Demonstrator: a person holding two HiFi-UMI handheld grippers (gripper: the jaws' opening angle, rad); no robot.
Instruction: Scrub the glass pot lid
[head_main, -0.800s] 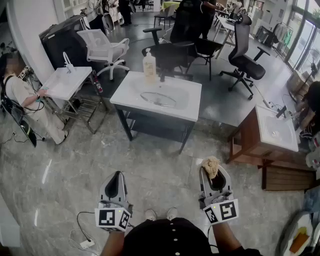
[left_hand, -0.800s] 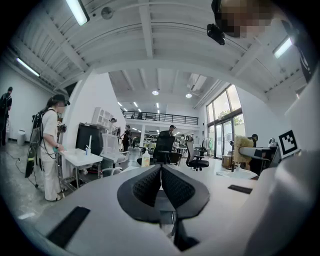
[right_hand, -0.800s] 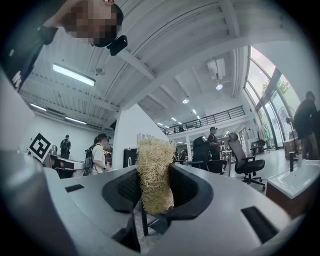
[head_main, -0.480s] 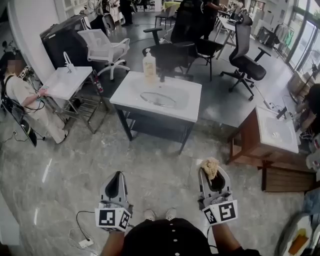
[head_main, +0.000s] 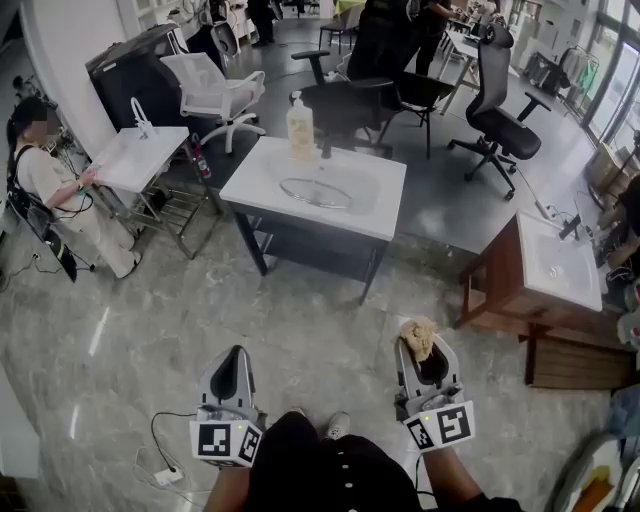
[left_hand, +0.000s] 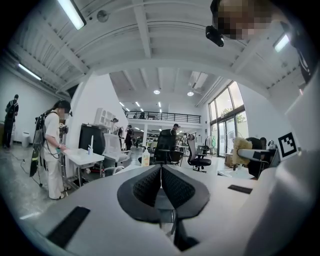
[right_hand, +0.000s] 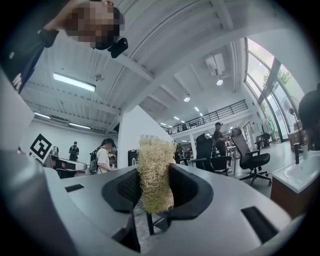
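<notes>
A white table (head_main: 388, 215) with a sink bowl (head_main: 362, 188) in its top stands in the middle of the room. The glass pot lid (head_main: 316, 193) lies flat in the sink bowl of this table. A tall soap bottle (head_main: 299, 128) stands upright at the back edge of the table, just behind the lid. The left hand-held gripper (head_main: 236, 352) is well apart from the table, on its near side and a bit to the left, over the shiny stone floor (head_main: 300, 320). Its two jaws are pressed together and there is nothing between them. The right hand-held gripper (head_main: 420, 348) is also on the near side of the table, well apart from it and a bit to the right. Its jaws are pinching a rough tan scrubber (head_main: 419, 334), and the scrubber sticks out past the jaw tips toward the table. Both grippers point toward the table, and neither one touches it or the lid. To the left of the table stands a smaller white sink stand (head_main: 130, 160), and a person in light clothes (head_main: 50, 195) stands beside it with a hand at its edge. To the right of the table is a brown wooden stand (head_main: 495, 290) with a white sink on top. Behind the table are a white chair (head_main: 212, 95) and a black office chair (head_main: 345, 105). On the near side of the table, far to the left, a white power strip (head_main: 167, 477) with a black cord lies on the floor.
</notes>
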